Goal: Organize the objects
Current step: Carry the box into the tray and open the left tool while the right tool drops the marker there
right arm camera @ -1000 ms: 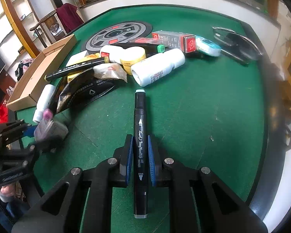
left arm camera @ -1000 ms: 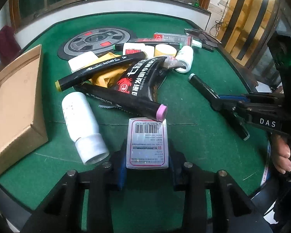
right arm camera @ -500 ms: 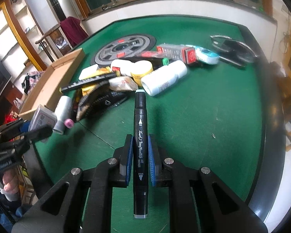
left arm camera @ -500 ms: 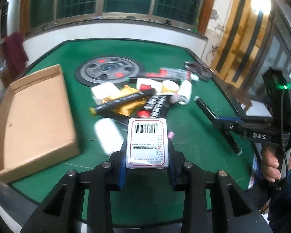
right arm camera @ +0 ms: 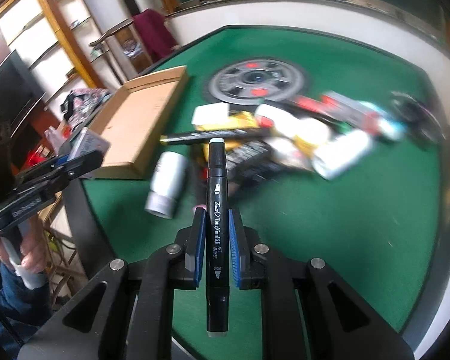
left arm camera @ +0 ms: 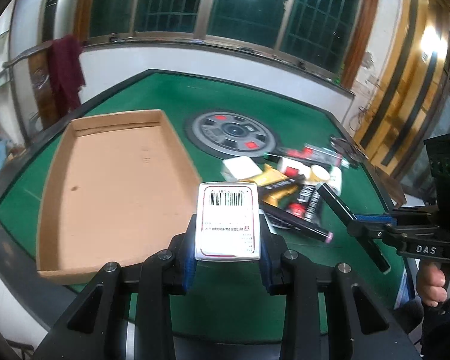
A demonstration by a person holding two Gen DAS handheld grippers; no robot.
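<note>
My left gripper (left arm camera: 227, 241) is shut on a small white box with a barcode label (left arm camera: 227, 219), held above the green table near the right front corner of the empty cardboard tray (left arm camera: 111, 186). My right gripper (right arm camera: 216, 234) is shut on a black art marker (right arm camera: 216, 204), held in the air over the table's front. The right gripper with its marker also shows in the left wrist view (left arm camera: 354, 225). The left gripper with the box shows in the right wrist view (right arm camera: 75, 156), beside the tray (right arm camera: 141, 123).
A pile of loose items lies mid-table: a white bottle (right arm camera: 168, 186), black markers (right arm camera: 207, 135), a black and gold pouch (left arm camera: 285, 192), a white bottle (right arm camera: 342, 156), a red box (left arm camera: 309, 154). A round grey panel (left arm camera: 234, 132) sits in the table's centre.
Both grippers have risen and swung left with their loads. The left gripper's box has moved from over the table front to beside the tray. The right view is blurred by motion.
</note>
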